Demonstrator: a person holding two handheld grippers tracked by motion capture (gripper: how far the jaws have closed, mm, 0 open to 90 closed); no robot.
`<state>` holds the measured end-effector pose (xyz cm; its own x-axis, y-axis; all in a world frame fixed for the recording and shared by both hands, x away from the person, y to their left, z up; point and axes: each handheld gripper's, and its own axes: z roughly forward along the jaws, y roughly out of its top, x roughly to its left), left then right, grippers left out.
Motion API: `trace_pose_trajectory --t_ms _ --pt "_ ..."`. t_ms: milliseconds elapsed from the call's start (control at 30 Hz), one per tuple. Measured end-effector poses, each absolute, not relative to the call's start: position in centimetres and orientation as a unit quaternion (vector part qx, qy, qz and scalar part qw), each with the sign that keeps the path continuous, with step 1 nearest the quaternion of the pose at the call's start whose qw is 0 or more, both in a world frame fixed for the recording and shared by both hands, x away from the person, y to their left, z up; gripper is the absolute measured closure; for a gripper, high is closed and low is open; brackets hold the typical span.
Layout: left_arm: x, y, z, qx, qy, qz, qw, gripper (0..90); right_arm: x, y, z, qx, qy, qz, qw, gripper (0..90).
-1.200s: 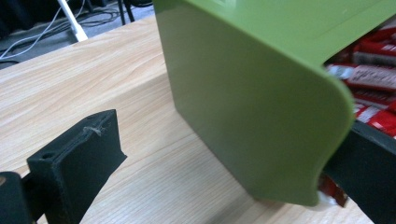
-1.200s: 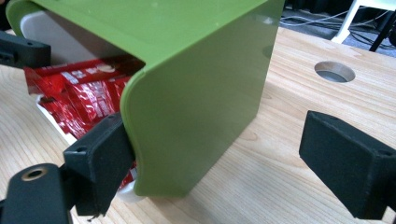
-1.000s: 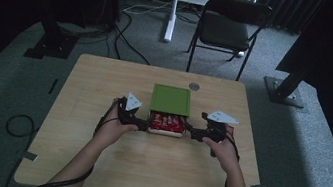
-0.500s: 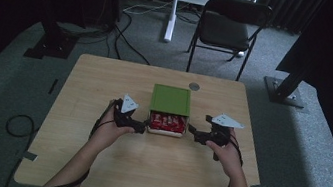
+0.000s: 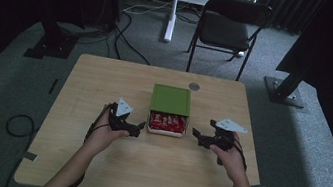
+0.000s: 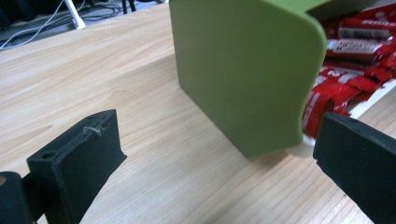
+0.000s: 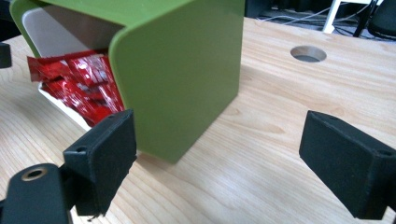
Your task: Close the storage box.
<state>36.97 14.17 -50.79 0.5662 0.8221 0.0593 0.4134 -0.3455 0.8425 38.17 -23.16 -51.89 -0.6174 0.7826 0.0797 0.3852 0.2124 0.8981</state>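
1. The left gripper [image 5: 137, 128] has its jaws wide apart, holding nothing, just beside the green rounded plastic box [image 5: 170, 100].
2. The right gripper [image 5: 197, 135] likewise gapes empty at the box's other side.
3. Red foil packets [image 5: 166, 122] in a white tray [image 5: 164, 132] jut from the box, between both grippers.

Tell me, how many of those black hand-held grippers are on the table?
2. The left gripper sits just left of the green box, and the right gripper just right of it. Both are open, each held in one hand.
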Motion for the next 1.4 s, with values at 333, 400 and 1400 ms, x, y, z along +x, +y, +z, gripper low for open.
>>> trace_pose_trajectory --t_ms 333,400,1400 --pt "36.2 16.0 -51.8 0.777 0.416 0.246 0.402 1.7 37.5 -24.3 -53.0 0.401 0.754 0.479 0.202 10.9" --pt "36.1 16.3 -51.9 0.777 0.420 0.247 0.399 1.7 37.4 -24.6 -53.2 0.405 0.754 0.477 0.201 10.9" --pt "32.8 21.6 -54.2 0.745 0.513 0.247 0.347 1.8 34.7 -26.8 -56.5 0.419 0.779 0.425 0.190 10.9"
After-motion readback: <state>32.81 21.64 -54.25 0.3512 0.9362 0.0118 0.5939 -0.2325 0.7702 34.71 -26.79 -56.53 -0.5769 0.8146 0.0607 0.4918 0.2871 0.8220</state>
